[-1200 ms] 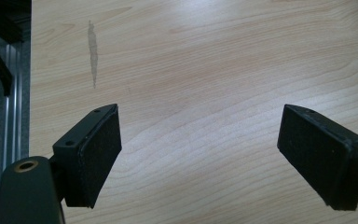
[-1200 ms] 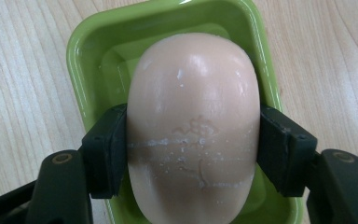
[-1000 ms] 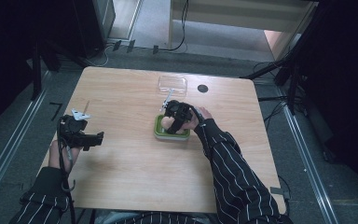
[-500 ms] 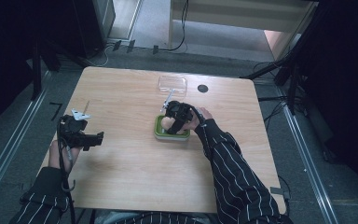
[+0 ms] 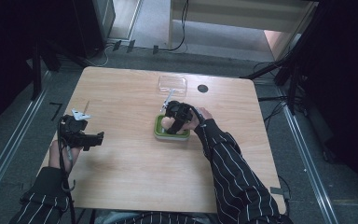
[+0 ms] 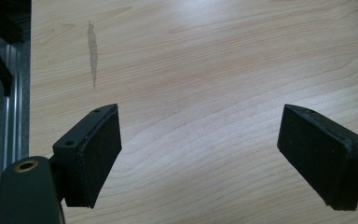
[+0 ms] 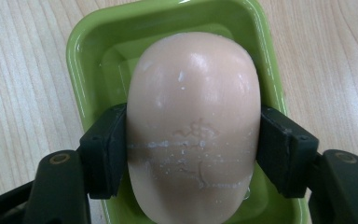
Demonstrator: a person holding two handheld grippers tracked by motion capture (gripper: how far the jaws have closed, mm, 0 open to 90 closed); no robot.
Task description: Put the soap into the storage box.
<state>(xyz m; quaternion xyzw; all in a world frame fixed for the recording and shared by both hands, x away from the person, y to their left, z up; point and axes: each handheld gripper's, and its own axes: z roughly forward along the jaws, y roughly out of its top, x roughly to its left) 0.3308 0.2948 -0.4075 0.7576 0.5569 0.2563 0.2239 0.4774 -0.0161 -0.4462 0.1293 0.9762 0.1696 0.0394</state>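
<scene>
gripping a pale peach bar of soap (image 7: 193, 126), the right claw (image 7: 193, 140) has its 2 black pads pressed against the bar's long sides, 1 at 9 o'clock and 1 at 3 o'clock of it in the right gripper view. the bar sits over the green soap dish (image 7: 88, 60), and whether it rests on the dish floor or hangs just above it i cannot tell. its top face is glossy, with small white flecks and faint scored lines across the middle.

in the high view the right claw (image 5: 177, 122) is down over the green soap dish (image 5: 159, 133) near the middle of the worktop (image 5: 135, 186), a little toward 1 o'clock from centre. a clear plastic lid (image 5: 172, 83) lies apart from the dish at 12 o'clock of it, near the far edge, with a small dark round spot (image 5: 203, 88) just beside the lid at 3 o'clock.

the left claw (image 5: 98, 137) is well apart from the dish, at about 9 o'clock of it by the worktop's left edge. in the left gripper view the left claw (image 6: 198, 156) stands wide with nothing between the pads, bare wood under it and a grey streak (image 6: 92, 46) on the boards at 11 o'clock.
</scene>
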